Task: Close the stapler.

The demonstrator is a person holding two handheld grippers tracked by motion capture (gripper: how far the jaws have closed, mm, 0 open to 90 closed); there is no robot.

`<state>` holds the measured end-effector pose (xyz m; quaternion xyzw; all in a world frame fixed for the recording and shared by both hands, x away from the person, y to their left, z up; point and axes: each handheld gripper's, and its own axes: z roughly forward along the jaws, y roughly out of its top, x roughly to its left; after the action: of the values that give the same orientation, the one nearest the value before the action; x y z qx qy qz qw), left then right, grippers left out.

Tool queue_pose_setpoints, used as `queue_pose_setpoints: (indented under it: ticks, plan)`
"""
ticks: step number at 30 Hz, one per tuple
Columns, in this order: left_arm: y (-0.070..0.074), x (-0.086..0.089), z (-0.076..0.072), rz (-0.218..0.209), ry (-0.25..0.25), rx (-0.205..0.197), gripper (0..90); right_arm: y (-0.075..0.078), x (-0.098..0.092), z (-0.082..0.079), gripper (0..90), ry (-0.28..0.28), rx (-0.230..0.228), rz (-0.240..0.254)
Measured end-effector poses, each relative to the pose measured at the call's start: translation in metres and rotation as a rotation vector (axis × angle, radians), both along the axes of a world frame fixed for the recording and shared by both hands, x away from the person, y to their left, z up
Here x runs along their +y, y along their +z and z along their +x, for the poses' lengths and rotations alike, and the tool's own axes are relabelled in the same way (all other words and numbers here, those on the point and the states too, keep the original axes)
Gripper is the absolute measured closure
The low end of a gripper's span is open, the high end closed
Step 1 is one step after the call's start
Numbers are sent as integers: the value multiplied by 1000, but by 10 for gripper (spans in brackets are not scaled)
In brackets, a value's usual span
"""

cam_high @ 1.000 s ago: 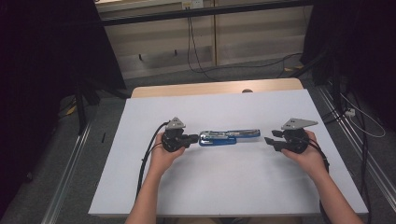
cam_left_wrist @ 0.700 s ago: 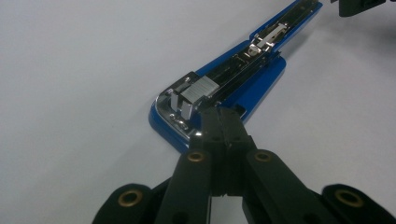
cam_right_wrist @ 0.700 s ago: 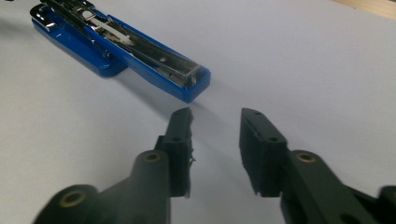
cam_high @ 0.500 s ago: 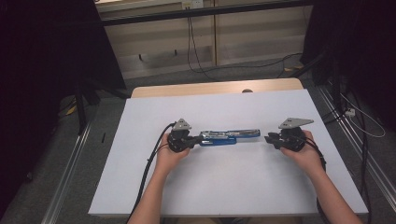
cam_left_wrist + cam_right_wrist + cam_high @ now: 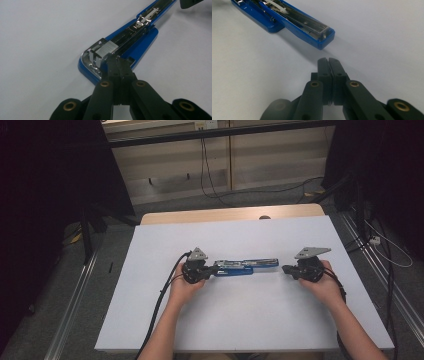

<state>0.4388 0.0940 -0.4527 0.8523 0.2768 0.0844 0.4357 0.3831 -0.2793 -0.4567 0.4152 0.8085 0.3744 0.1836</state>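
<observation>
High view: the blue stapler (image 5: 245, 267) lies folded open and flat near the middle of the white table (image 5: 150, 320), its long axis running left to right. Since a second ago the left gripper (image 5: 212, 269) has slid a little right along with its hand, and its tip now sits at the stapler's left end. The right gripper (image 5: 286, 269) has closed in from the right and now stops just beside the stapler's right end, with bare table between them. The stapler itself has not shifted.

Left gripper view: the jaws are pressed together, their tips touching the metal block at the stapler's (image 5: 120, 50) near end; they grip nothing.

Right gripper view: the jaws are likewise together, empty, pointing at the stapler's (image 5: 294, 22) blue tip just beyond them.

Judging by this, both grippers are bracketing the stapler's ends, probably to steady it and fold it shut. The right one has yet to make contact.
</observation>
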Motion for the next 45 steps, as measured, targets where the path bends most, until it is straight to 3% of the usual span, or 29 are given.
queue_pose_setpoints:
  ticks: [11, 24, 45]
  plan:
    - [-2, -2, 0, 9, -11, -18, 900, -2, 5, 5, 900, 0, 0, -1]
    - [-3, -2, 1, 1, -14, -10, 900, -5, 12, 9, 900, 10, 6, 7]
    - [-3, -2, 1, -3, -17, -10, 900, 5, 22, 14, 900, 16, -55, 59]
